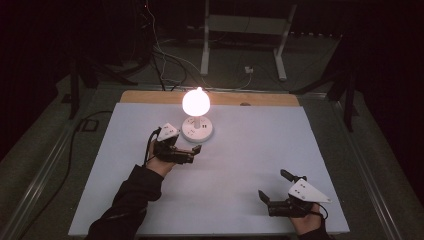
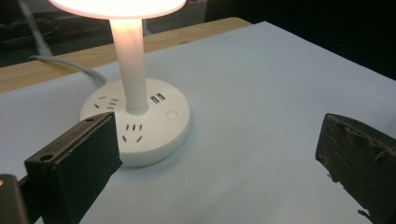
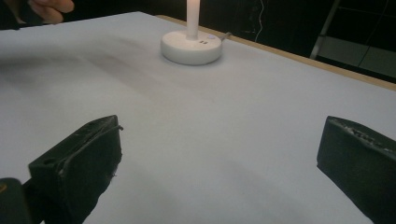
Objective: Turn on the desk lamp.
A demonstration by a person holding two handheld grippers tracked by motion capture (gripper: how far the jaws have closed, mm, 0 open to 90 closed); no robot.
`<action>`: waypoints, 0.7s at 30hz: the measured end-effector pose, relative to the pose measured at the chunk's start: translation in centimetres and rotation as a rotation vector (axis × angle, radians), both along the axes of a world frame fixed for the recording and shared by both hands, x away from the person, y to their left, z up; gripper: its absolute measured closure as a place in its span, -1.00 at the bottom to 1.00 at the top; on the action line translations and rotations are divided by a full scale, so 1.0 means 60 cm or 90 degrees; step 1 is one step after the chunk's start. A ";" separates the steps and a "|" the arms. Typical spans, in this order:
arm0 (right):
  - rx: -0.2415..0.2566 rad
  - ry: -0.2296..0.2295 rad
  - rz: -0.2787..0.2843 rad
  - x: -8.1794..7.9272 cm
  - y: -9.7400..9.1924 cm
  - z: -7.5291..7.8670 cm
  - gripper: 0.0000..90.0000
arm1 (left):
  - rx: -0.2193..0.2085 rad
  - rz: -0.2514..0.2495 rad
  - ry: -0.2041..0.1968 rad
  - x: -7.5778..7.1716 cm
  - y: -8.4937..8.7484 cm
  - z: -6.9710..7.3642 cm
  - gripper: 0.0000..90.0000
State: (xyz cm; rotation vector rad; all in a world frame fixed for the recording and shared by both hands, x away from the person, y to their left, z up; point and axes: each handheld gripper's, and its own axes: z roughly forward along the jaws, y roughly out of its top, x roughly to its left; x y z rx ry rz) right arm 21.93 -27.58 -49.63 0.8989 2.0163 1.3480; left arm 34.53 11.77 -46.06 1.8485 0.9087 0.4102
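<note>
Poised with left gripper (image 1: 189, 148) beside the lit lamp's socket base (image 2: 140, 123), fingers wide and empty (right gripper (image 1: 274, 191) likewise, well apart), probably lining up on its round button (image 2: 172, 113).

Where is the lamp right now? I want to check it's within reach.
In the high view the lit lamp stands at the table's far middle, just beyond the open left gripper, far from the right gripper.

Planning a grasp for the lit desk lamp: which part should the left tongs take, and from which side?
Probably the upright stem, just above the round base. It's a slim vertical post that open jaws could close across, while the base is wide and low and the glowing shade is broad. Come in level from the left tongs' side, where the jaws already stand open near the base.
</note>
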 end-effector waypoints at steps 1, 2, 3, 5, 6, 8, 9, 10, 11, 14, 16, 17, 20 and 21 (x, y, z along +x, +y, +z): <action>-0.001 0.000 0.000 0.000 0.000 0.000 -1.00 | 0.004 -0.002 -0.003 -0.004 0.006 0.000 -0.99; -0.001 0.000 0.000 0.000 0.000 0.000 -1.00 | -0.002 -0.005 0.000 -0.007 0.012 0.000 -0.99; -0.001 0.001 0.000 0.000 0.001 0.000 -1.00 | 0.000 -0.004 -0.001 -0.015 0.021 -0.001 -0.99; -0.001 0.000 0.000 0.000 0.001 0.000 -1.00 | 0.000 -0.007 -0.001 -0.024 0.032 -0.003 -0.99; -0.002 0.000 0.000 0.000 0.002 0.000 -1.00 | 0.000 -0.007 -0.001 -0.024 0.032 -0.003 -0.99; -0.003 0.001 0.001 0.000 0.002 0.000 -1.00 | 0.010 -0.007 -0.001 -0.035 0.045 -0.007 -0.99; -0.003 0.001 0.000 0.000 0.003 0.000 -1.00 | 0.010 -0.007 -0.001 -0.035 0.045 -0.007 -0.99; -0.003 0.001 0.001 0.001 0.003 -0.001 -1.00 | 0.011 -0.009 0.005 -0.038 0.050 -0.009 -0.99; -0.003 0.001 0.001 0.001 0.003 -0.001 -1.00 | 0.012 -0.009 0.006 -0.042 0.053 -0.010 -0.99; -0.004 0.001 0.000 0.000 0.004 -0.001 -1.00 | 0.011 -0.015 0.007 -0.054 0.062 -0.014 -0.99; -0.004 0.001 0.000 0.000 0.003 0.000 -1.00 | 0.011 -0.016 0.009 -0.063 0.069 -0.019 -0.99; -0.004 0.001 0.000 0.000 0.003 0.000 -1.00 | 0.011 -0.017 0.011 -0.067 0.072 -0.021 -0.99; -0.004 0.001 -0.001 0.001 0.003 -0.001 -1.00 | 0.018 -0.021 0.015 -0.080 0.083 -0.030 -0.99; -0.005 0.001 0.000 0.000 0.004 0.000 -1.00 | 0.019 -0.021 0.016 -0.085 0.086 -0.033 -0.99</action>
